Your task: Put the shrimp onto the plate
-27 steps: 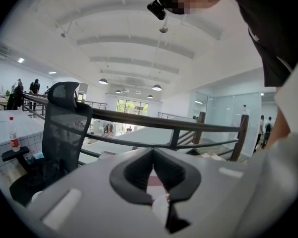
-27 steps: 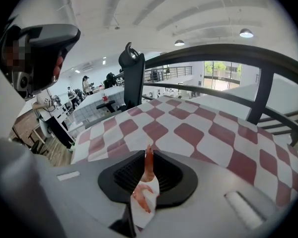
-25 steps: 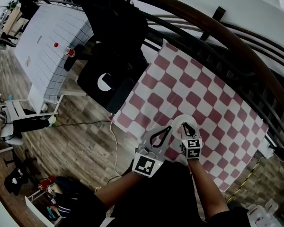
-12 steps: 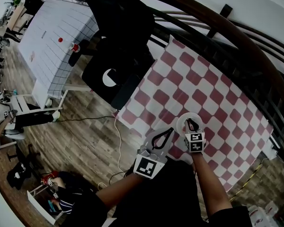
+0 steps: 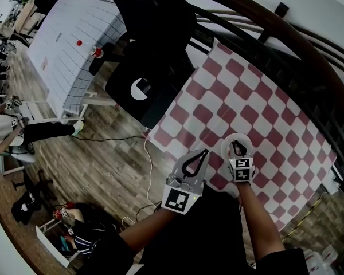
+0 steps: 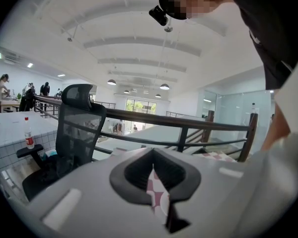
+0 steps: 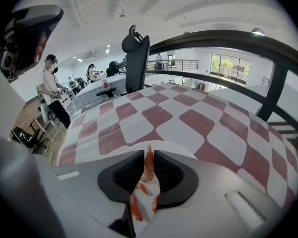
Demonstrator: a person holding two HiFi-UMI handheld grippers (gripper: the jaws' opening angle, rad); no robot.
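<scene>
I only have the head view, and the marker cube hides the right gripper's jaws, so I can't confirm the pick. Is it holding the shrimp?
Observer: Yes. In the right gripper view the right gripper is shut on the shrimp.
Operator: Is it over the plate?
Observer: The white rim of the plate shows just beyond the jaw tips, behind the shrimp.
Operator: And the left one?
Observer: The left gripper is shut and empty; only checked cloth shows through its slit.

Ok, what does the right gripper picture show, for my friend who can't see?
The right tool is pinching an orange-and-white shrimp over a white plate. The plate sits on a red-and-white checkered cloth, with a black chair behind.
</scene>
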